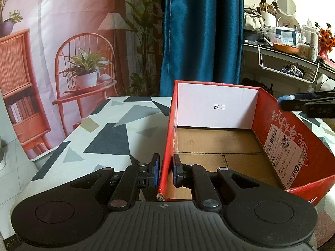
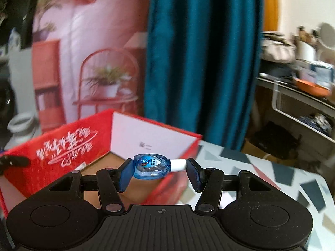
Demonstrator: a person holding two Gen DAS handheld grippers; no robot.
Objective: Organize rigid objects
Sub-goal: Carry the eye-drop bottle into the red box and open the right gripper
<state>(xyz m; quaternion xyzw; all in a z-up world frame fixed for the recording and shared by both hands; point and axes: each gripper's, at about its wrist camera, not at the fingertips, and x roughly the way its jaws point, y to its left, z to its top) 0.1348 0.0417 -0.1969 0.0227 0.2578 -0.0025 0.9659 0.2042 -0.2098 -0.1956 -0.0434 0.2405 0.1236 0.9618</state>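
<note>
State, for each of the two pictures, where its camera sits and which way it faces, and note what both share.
Left wrist: sits behind the left gripper, shut on the red box wall; faces the table and curtain.
Right wrist: sits behind the right gripper, shut on a small blue bottle above the box's edge; faces the curtain.
Shared: box, curtain, table.

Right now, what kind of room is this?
Probably a bedroom or living room at home: a blue curtain, a cluttered shelf with a round mirror and makeup brushes.

Patterned table (image 1: pixel 108 138), red box (image 1: pixel 293 156) on it
</note>
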